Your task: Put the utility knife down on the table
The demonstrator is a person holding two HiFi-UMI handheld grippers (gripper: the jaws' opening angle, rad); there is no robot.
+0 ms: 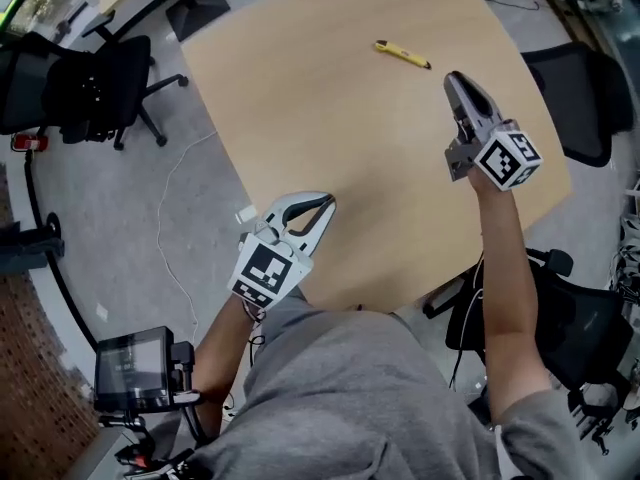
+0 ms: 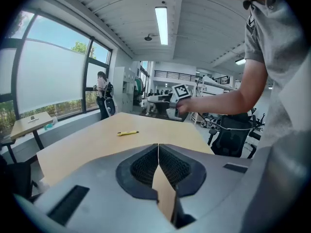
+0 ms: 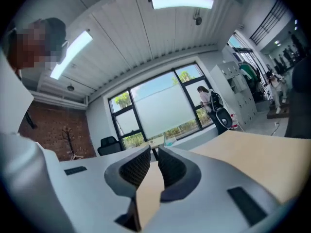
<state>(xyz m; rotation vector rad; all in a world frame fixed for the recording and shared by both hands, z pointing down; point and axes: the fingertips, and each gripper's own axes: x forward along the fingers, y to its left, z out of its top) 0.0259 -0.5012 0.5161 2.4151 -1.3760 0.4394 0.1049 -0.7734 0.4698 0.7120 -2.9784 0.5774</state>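
The yellow utility knife (image 1: 402, 54) lies flat on the far part of the light wooden table (image 1: 320, 98), with nothing holding it. My right gripper (image 1: 453, 78) hovers just right of it and nearer to me, jaws together and empty. Over the table's near edge, my left gripper (image 1: 326, 204) is also shut on nothing. In the left gripper view the knife (image 2: 127, 133) rests well beyond the closed jaws, and the right gripper (image 2: 173, 112) is held in a hand above the far table. The right gripper view shows only table, not the knife.
Black office chairs stand left (image 1: 95, 83) and right (image 1: 580, 88) of the table. A small screen on a stand (image 1: 135, 370) sits on the floor at lower left. A white cable (image 1: 175, 218) trails over the grey floor. A person (image 2: 102, 89) stands far off by the windows.
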